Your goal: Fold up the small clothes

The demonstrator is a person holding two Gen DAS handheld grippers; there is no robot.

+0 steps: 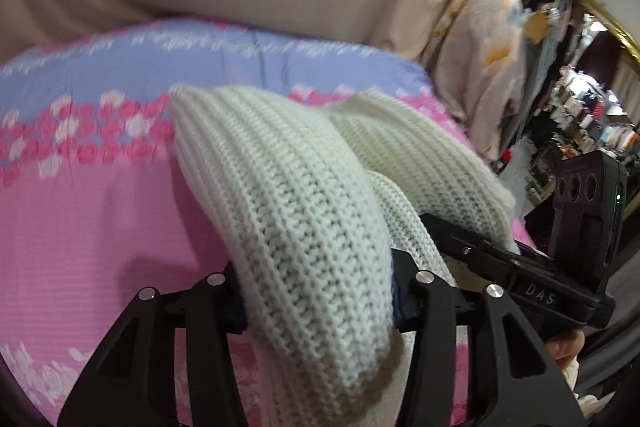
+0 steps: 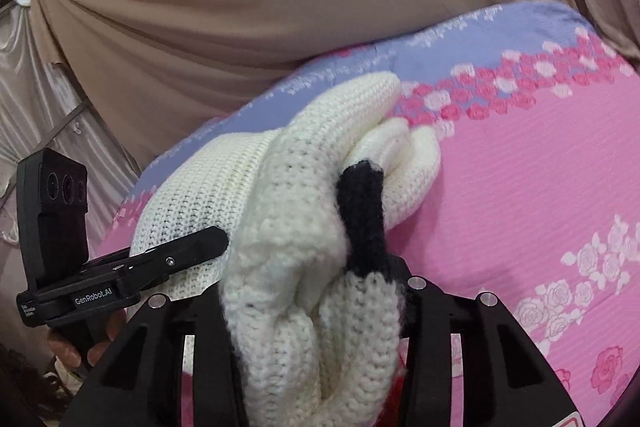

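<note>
Two grippers, the left gripper (image 1: 320, 291) and the right gripper (image 2: 316, 307), each pinch a bunched cream knitted sweater (image 1: 304, 195) at the frame's centre above a pink flowered bed (image 1: 100, 211), so folding looks barely begun, with no neat fold visible.

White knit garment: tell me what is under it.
Under the knit lies the pink floral sheet, showing all around it. The left gripper and right gripper each clamp a bunch of it. Anything directly beneath the bunched fabric is covered.
</note>
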